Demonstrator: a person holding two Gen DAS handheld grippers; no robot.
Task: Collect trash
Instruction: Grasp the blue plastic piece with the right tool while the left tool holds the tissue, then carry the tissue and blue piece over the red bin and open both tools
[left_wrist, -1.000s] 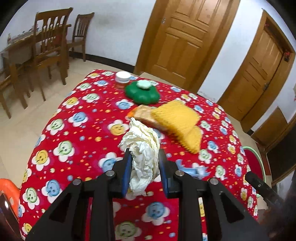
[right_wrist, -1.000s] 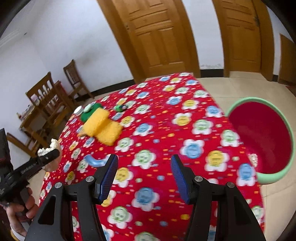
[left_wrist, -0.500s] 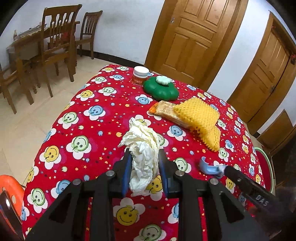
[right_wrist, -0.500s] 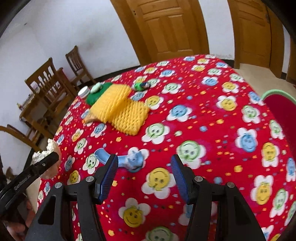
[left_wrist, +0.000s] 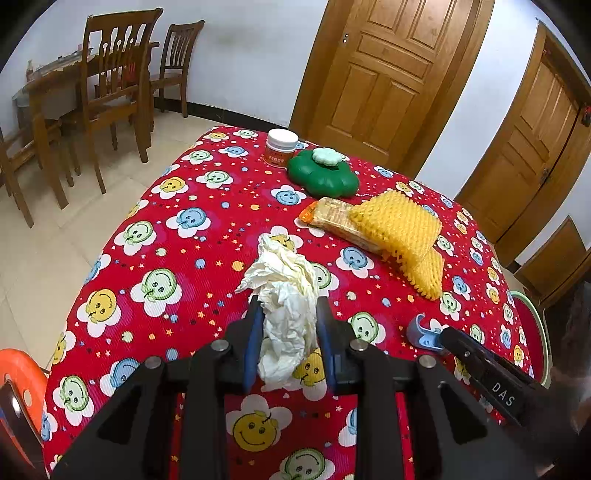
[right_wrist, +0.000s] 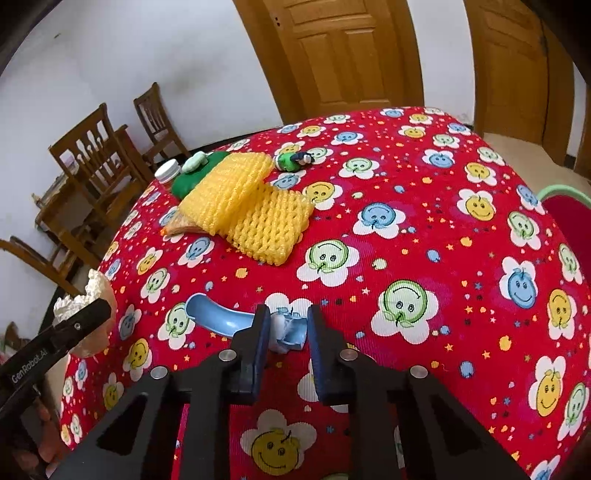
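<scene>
Left gripper (left_wrist: 286, 321) clamped on crumpled white paper (left_wrist: 284, 295), above the red smiley tablecloth (left_wrist: 155, 229). Right gripper (right_wrist: 284, 328) closing narrow around one end of a curved blue plastic piece (right_wrist: 218, 319) lying on that cloth, nearer than the yellow foam net (right_wrist: 247, 206). Pad contact unclear.

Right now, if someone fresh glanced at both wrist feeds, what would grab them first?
The loud red smiley-flower tablecloth fills both views. At bottom centre, the left gripper clamps a crumpled white tissue, and the right gripper is closing around a light blue plastic piece. Behind lies yellow foam netting.
</scene>
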